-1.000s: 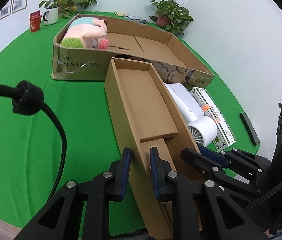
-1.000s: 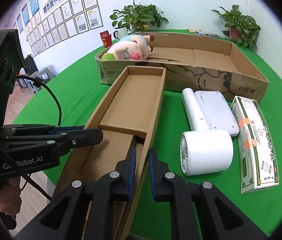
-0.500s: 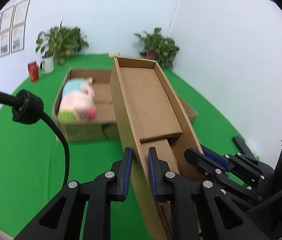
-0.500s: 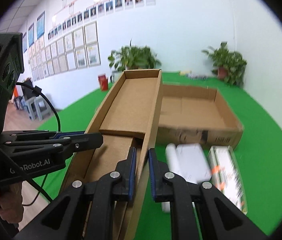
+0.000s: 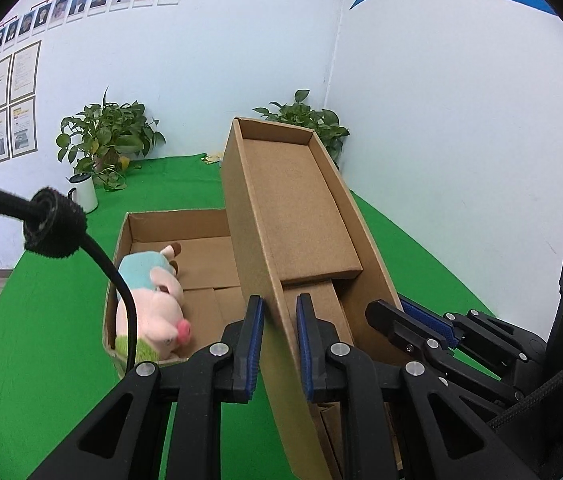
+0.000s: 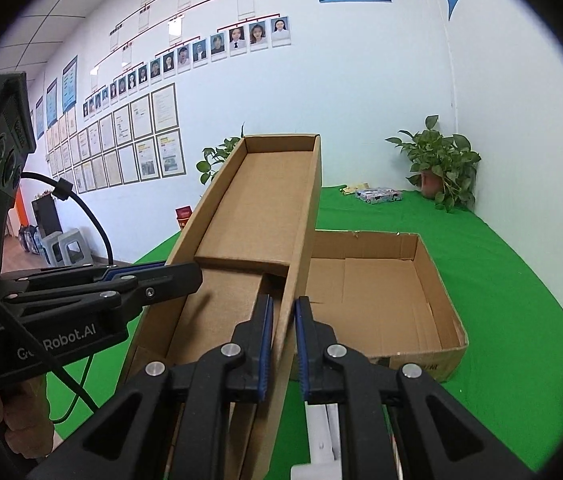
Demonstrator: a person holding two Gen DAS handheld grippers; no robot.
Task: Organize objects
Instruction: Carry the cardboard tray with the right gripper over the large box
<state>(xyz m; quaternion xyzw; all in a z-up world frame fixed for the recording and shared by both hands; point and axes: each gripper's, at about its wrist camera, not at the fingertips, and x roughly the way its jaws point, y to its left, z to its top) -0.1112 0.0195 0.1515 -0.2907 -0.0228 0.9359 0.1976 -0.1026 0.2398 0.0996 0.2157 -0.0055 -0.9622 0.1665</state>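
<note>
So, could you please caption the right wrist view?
Both grippers lift a narrow cardboard box above the table.

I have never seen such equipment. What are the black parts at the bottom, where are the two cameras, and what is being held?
No robot here: a person holds two hand tools, each with a camera looking along its claw. The left claw and right claw each pinch one long side wall of the narrow cardboard box, held up above the green table. Below lies a wide cardboard tray with a plush pig inside. Potted plants stand behind.
</note>
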